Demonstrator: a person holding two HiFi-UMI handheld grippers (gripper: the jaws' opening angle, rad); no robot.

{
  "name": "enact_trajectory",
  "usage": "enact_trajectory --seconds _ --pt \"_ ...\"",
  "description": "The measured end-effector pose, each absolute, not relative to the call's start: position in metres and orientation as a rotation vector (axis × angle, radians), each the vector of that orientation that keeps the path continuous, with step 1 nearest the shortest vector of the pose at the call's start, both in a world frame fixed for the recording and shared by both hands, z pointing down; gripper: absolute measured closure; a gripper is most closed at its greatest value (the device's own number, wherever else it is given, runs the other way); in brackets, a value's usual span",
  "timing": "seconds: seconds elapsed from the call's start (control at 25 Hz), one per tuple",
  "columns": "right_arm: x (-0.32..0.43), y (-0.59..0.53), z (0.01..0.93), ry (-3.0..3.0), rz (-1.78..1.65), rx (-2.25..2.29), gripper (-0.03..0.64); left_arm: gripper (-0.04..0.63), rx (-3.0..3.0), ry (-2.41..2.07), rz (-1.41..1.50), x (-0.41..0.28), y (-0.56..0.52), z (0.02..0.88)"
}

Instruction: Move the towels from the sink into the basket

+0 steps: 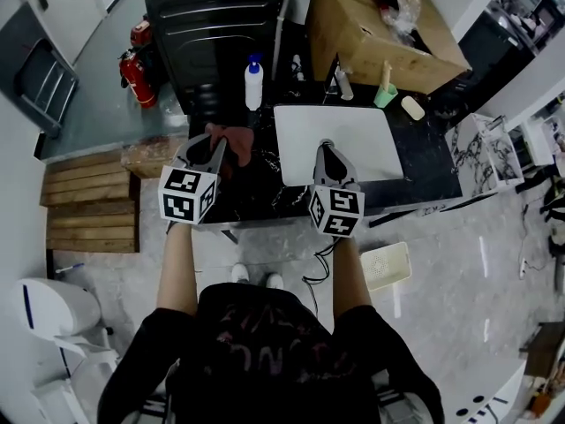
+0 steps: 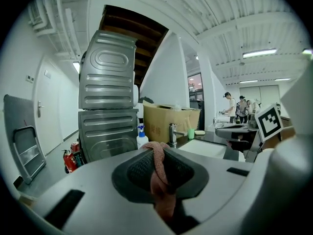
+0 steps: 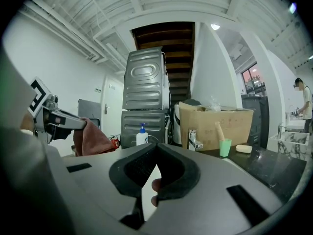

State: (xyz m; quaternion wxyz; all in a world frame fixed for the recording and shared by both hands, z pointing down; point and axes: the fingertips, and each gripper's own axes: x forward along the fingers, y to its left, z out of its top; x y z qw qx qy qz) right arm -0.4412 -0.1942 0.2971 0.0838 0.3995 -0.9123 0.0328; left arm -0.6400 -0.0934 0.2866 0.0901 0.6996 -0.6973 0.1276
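The left gripper [image 2: 157,148] was clamped on a reddish towel [image 2: 163,196], at nine o'clock of the sink [image 1: 362,131]. The right gripper [image 3: 157,147], jaws together and empty, hovered over the sink. The basket [image 1: 386,266] lay at its five o'clock.

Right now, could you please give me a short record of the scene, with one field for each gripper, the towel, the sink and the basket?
left gripper: jaws closed on the reddish-brown towel, above the dark counter, left of the sink
right gripper: jaws together, nothing held, over the sink
towel: pinched in a fold, hanging below the left jaws
sink: white, no towel seen in it
basket: white, on the floor right of the person's feet, no towel seen in it
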Motion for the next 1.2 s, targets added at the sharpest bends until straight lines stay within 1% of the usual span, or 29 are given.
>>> enact_trajectory --seconds 0.48,1.0,1.2 --pt "-0.434 -0.194 0.289 -2.680 0.067 1.285 0.601 0.537 2.157 -2.032 0.352 -0.642 -0.104 0.283" --pt "-0.370 -0.186 0.287 -2.504 0.063 1.609 0.601 0.537 2.361 -1.831 0.326 -0.620 -0.129 0.285" --pt "-0.339 -0.175 0.290 -2.437 0.067 1.728 0.601 0.537 2.457 -1.735 0.345 -0.593 -0.139 0.286"
